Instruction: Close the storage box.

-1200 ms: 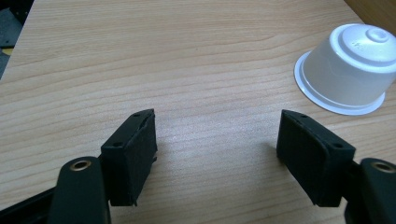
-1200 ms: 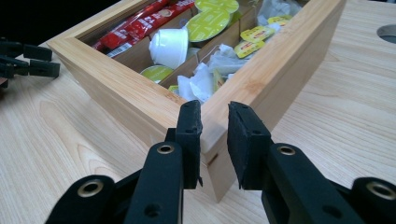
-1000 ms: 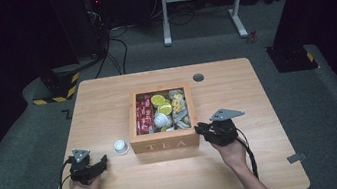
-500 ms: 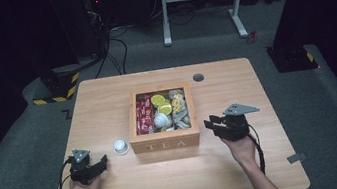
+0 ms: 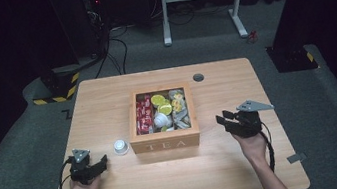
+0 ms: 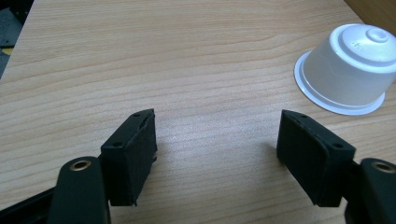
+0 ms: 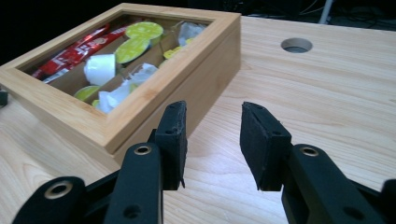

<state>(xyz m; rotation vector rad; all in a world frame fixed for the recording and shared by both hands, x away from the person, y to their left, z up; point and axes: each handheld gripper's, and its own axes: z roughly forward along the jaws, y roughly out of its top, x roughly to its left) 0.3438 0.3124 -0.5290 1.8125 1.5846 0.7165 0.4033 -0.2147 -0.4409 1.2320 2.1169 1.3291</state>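
The white cup (image 5: 120,146) sits left of the tea box (image 5: 166,145), nearer your left tongs (image 5: 100,164), spread wide and empty. Your right tongs (image 5: 222,117), right of the box, have just been opening, seemingly with nothing between them.

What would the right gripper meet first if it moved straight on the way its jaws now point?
Probably the tea box: the right gripper aims at its near side wall, with bare table between; depth is unclear.
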